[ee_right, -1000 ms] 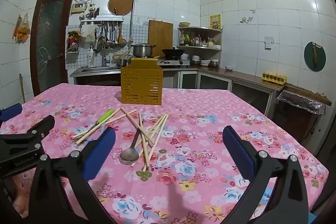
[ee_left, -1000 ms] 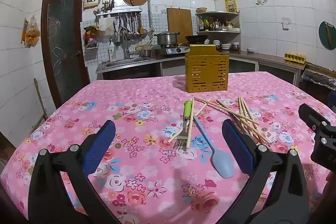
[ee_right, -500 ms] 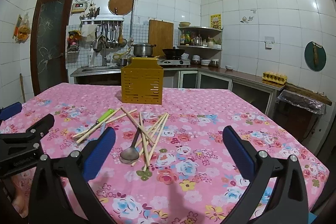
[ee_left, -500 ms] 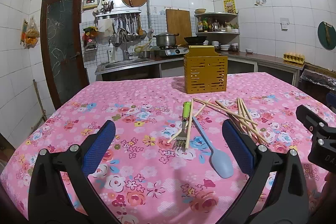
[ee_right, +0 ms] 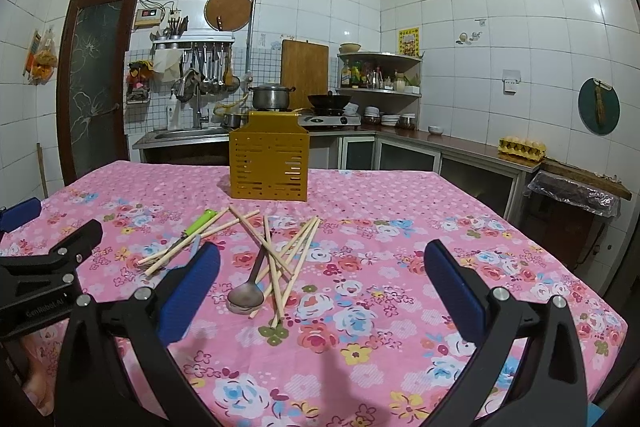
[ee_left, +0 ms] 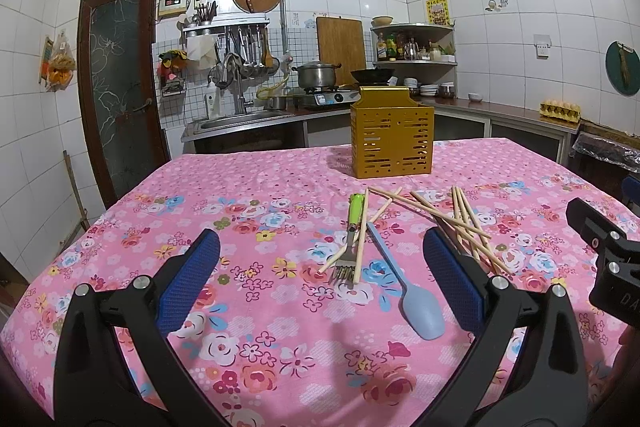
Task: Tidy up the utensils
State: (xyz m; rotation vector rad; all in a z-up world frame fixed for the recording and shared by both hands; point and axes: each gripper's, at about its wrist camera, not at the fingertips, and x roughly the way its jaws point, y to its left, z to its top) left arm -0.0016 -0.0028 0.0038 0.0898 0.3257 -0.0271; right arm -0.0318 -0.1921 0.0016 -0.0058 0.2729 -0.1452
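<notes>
1. Tiled kitchen, table under a pink floral tablecloth (ee_left: pixel 256 187); sink and stove counter behind.
2. Left wrist view: left gripper (ee_left: pixel 320 267) spread wide, holding nothing, hovering over the cloth. Just ahead: green-handled fork (ee_left: pixel 352 227), blue spoon (ee_left: pixel 404 275), loose chopsticks (ee_left: pixel 460 215) crossing one another. Yellow slotted holder (ee_left: pixel 392 137) upright, farther back.
3. Right wrist view: right gripper (ee_right: pixel 320 287) also wide open, empty. Metal spoon (ee_right: pixel 250 287) lying under crossed chopsticks (ee_right: pixel 288 259); holder (ee_right: pixel 269 167) behind the pile.
4. Risks, judged: tangled sticks likely dragged along or scattered when lifting one; thin round sticks prone to rolling out of the pads; snagging the cloth while pinching low.
</notes>
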